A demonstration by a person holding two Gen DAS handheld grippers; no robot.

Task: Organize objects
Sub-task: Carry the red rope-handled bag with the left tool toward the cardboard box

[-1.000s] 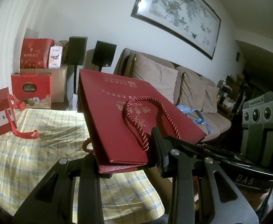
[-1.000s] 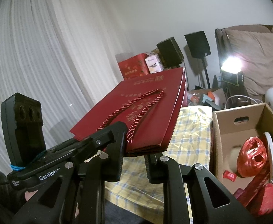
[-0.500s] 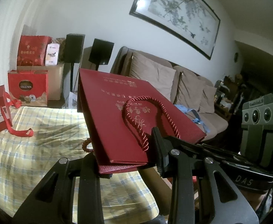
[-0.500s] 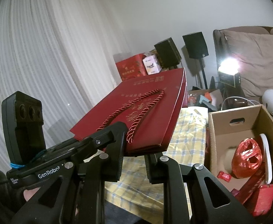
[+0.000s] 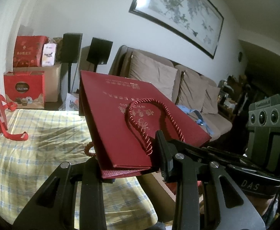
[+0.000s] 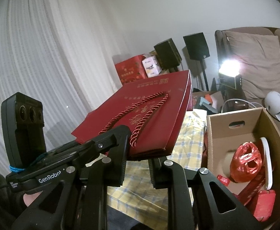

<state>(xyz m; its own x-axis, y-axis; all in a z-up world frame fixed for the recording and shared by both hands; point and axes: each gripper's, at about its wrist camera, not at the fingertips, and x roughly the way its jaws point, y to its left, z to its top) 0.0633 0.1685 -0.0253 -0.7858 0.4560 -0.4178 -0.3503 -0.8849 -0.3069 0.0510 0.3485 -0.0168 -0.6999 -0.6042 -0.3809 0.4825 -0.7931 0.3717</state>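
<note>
Flattened dark-red paper gift bag [image 5: 120, 118] held level in mid-air above checked cloth [image 5: 34, 153], both tools clamped on its near edge: left tool [image 5: 132, 170], right tool [image 6: 138, 164]. Long axis runs away from holder. Open cardboard box [image 6: 235, 118] lies right, nearer right tool.
</note>
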